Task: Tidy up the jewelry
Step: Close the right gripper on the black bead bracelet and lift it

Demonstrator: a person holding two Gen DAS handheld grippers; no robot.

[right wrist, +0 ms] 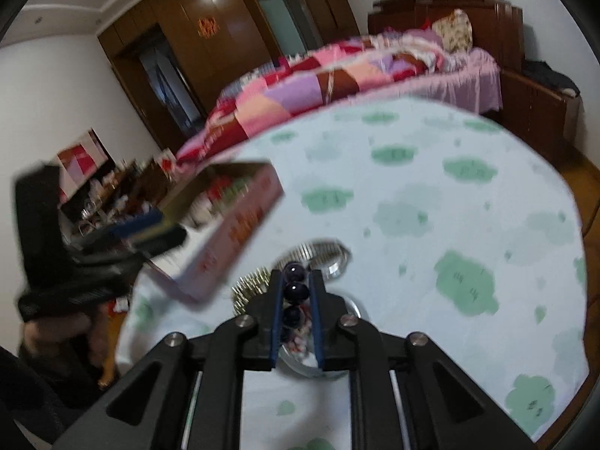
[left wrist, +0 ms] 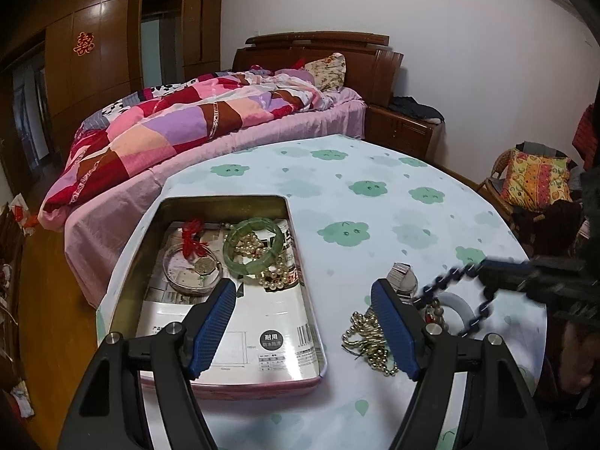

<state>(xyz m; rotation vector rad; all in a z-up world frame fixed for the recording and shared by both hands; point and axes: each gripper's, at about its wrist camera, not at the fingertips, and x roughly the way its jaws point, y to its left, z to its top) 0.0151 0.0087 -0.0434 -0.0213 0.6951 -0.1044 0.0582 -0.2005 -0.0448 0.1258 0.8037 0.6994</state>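
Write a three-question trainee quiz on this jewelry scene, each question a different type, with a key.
1. True or false: the green bangle lies inside the tin.
2. Which hand-held gripper is shut on the dark bead bracelet? A) left B) right C) neither
3. Fill in: the gold bead chain lies on the ___, outside the tin.

Key
1. True; it rests over the pearls.
2. B; the left one is open and holds nothing.
3. Tablecloth.
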